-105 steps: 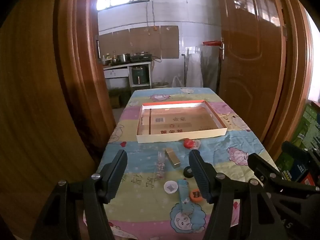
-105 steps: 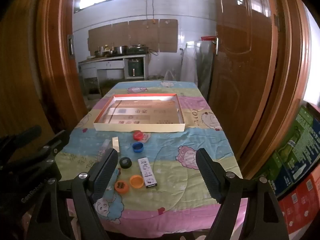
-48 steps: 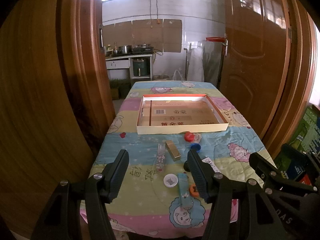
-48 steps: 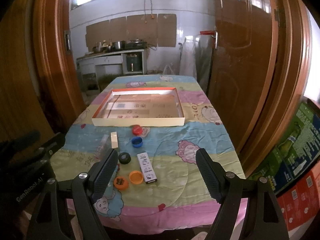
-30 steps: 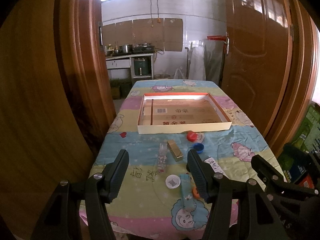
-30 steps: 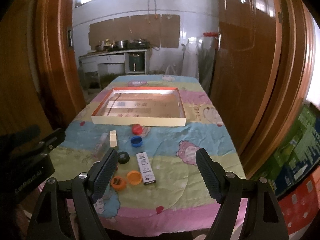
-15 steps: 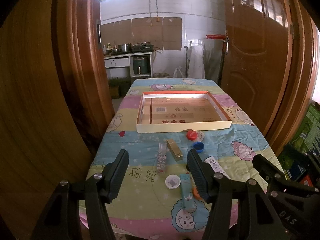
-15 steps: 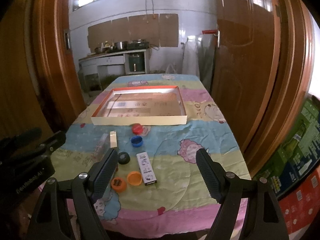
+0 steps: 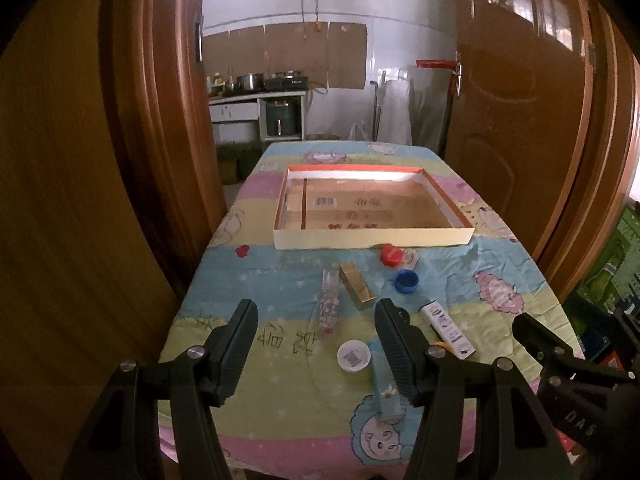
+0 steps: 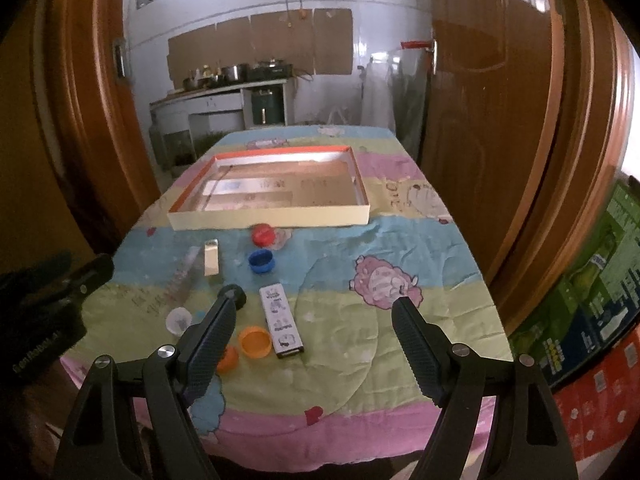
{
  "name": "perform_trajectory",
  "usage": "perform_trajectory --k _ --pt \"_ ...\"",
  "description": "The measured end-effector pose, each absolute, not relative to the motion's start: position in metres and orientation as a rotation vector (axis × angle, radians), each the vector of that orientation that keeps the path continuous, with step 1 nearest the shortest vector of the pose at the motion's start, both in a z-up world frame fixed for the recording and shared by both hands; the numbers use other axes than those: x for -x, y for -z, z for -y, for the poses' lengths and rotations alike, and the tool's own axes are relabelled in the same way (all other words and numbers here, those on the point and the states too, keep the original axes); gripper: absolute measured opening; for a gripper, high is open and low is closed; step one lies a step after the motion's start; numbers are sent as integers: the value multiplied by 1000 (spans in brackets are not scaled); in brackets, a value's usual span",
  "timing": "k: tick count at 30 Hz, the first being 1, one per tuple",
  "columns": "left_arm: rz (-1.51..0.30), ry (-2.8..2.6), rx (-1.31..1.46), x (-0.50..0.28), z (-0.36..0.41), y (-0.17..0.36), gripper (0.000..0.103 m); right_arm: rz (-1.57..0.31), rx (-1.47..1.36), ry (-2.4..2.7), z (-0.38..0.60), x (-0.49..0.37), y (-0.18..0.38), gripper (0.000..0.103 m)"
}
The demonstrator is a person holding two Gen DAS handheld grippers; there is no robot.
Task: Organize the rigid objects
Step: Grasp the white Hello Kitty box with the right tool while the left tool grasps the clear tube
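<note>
Nothing yet in the tray beyond both claws. Left claw and right claw spread apart, empty. Caps, boxes ahead, unsorted.

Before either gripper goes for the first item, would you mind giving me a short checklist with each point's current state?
1. Left gripper open, holding nothing: ok.
2. Right gripper open, holding nothing: ok.
3. Shallow cardboard tray has free floor space: ok.
4. Red cap, blue cap and white box lie unobstructed on the tablecloth: ok.
5. Black cap fully visible in either view: not ok, partly hidden behind a finger.
</note>
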State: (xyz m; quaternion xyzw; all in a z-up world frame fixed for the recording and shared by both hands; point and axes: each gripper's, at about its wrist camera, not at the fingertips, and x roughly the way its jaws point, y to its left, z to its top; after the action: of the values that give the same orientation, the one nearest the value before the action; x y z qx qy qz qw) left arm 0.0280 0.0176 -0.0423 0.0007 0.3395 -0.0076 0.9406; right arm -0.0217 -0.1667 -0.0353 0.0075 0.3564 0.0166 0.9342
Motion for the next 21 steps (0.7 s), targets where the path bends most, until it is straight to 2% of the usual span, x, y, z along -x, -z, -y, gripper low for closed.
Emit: perform_trajectory --k 16,21 --pt "-869 104 24 -91 -19 106 61 -897 -15 -99 167 -38 95 82" --pt "-934 96 15 -119 -17 122 56 -943 -1 -126 162 -62 108 82"
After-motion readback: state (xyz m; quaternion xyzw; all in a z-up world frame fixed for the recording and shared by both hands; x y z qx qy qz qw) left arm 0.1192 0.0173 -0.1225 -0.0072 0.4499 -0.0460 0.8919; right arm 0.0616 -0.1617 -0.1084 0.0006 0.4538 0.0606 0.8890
